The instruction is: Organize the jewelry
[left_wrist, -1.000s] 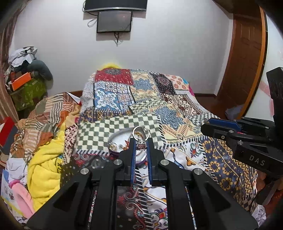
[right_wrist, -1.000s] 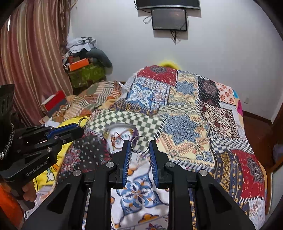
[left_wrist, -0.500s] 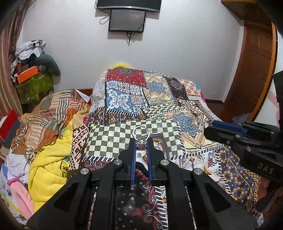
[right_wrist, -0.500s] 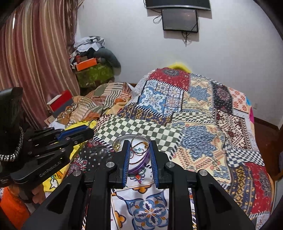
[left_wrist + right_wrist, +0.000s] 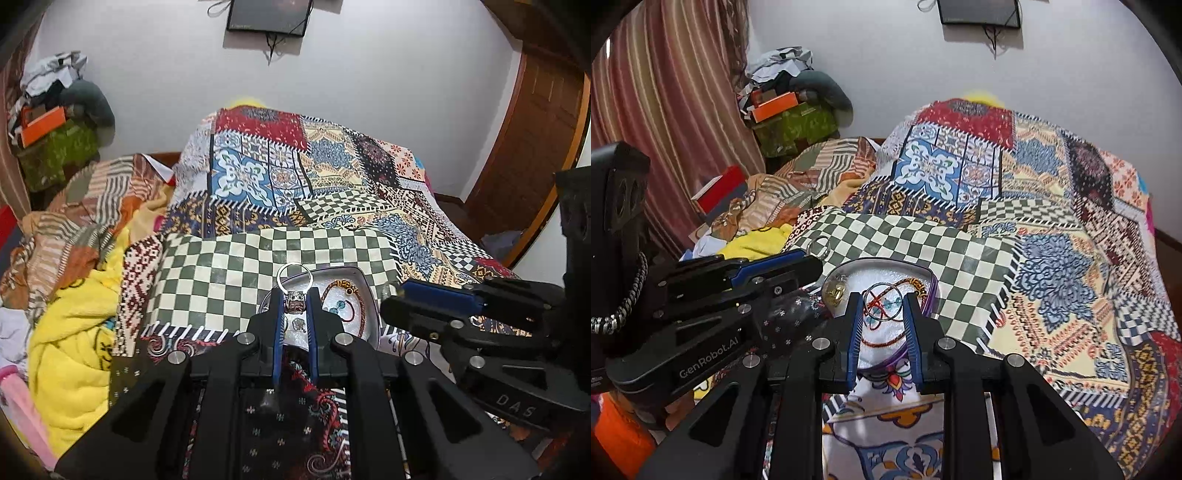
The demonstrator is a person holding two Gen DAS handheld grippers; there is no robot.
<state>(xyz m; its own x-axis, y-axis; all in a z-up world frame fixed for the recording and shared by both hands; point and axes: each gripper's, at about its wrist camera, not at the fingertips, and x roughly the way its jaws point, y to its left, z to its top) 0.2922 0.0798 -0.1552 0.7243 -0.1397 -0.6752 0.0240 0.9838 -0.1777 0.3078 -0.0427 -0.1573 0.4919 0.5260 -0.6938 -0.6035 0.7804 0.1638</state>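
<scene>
My left gripper (image 5: 294, 301) is shut on a silver ring with a stone (image 5: 294, 291) and holds it just above the near left part of a silver tray (image 5: 365, 291). The tray holds a beaded necklace (image 5: 341, 295) and small pieces. My right gripper (image 5: 882, 306) is shut on a thin silver hoop (image 5: 882, 304) over the same tray (image 5: 932, 286), which holds a gold piece (image 5: 835, 291) at its left. The left gripper (image 5: 812, 258) with its ring shows in the right wrist view; the right gripper (image 5: 395, 295) shows in the left wrist view.
The tray lies on a patchwork bedspread (image 5: 295, 177) on a bed. A yellow towel (image 5: 70, 332) and piled clothes lie at the left. A wooden door (image 5: 535, 140) stands at the right, a striped curtain (image 5: 665, 110) at the far left.
Both grippers have moved forward and down toward the tray, each still holding its ring. The tray now lies right under both.
</scene>
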